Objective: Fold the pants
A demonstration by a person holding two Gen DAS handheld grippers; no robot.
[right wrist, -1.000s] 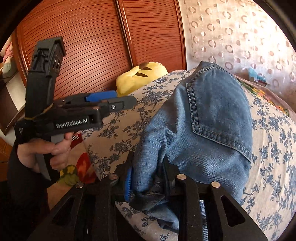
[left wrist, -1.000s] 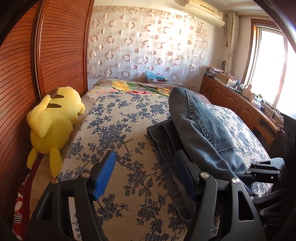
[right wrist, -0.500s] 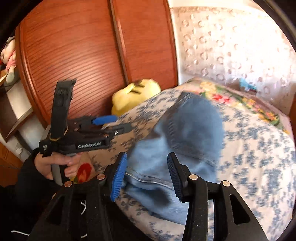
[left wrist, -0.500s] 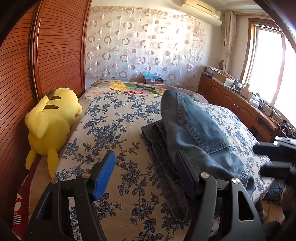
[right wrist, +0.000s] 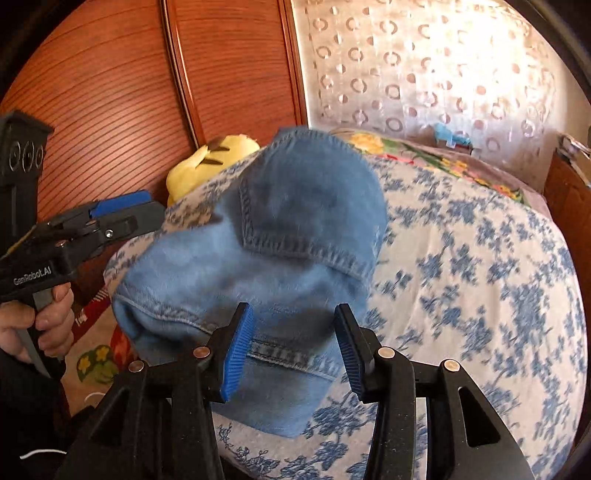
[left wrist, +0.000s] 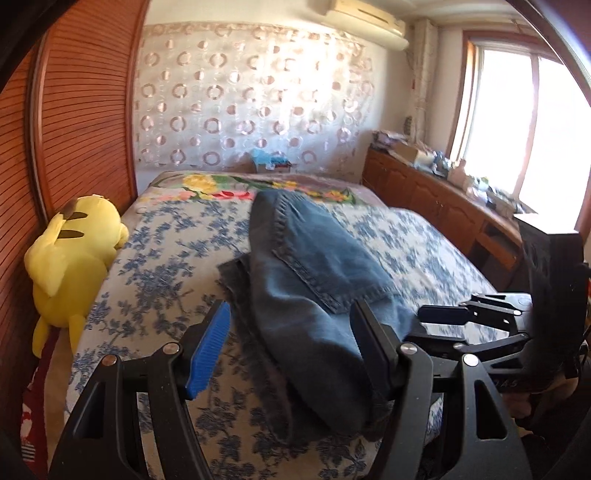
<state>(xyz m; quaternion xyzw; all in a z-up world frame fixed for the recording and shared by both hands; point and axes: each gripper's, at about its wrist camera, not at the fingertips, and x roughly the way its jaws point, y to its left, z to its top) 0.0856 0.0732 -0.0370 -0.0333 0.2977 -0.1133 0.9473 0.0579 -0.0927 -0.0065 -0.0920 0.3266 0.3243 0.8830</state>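
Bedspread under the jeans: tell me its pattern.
The bedspread is cream with blue flower sprigs; it shows best in the left wrist view.

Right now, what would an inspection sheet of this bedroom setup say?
Surface: bed under a blue-flowered cover.
Job's things: folded jeans lying on the cover, back pocket up.
Clutter: yellow plush toy at the bed's edge by the wooden doors; a crowded side counter below the window.
Grippers: left claw open, nothing pinched; right claw has just been opening, pads clear of the denim.
Cables: a thin white cord in the right wrist view's lower left.
Surroundings: circle-patterned curtain, air conditioner.
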